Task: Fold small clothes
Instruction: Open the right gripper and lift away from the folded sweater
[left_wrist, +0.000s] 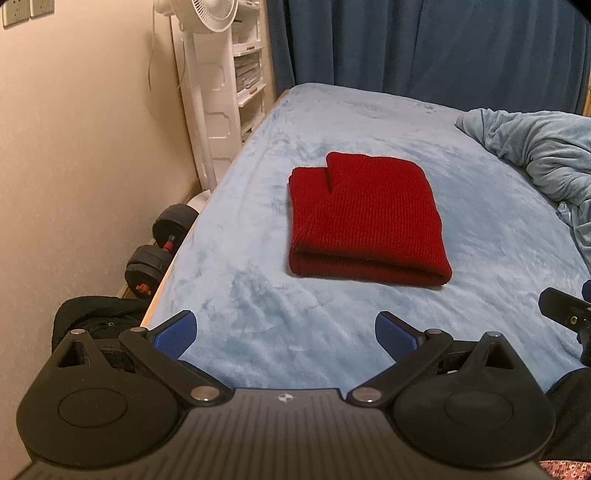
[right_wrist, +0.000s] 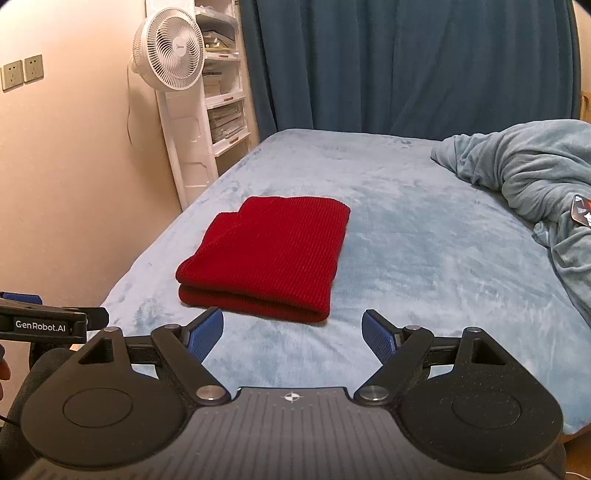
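The red knit (left_wrist: 365, 218) lies folded on the blue bed (left_wrist: 258, 332), its doubled edge nearest. The left gripper (left_wrist: 286, 334) and right gripper (right_wrist: 292, 334) are held wide apart and empty, short of it. The fold looks finished; the jaws are best kept clear of it. Bare bed surrounds it; a rumpled duvet (right_wrist: 524, 173) crowds the right, and the bed's left edge is close.

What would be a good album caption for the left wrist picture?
A folded red knit garment lies on the blue bed, with the left tool open and empty in front of it.
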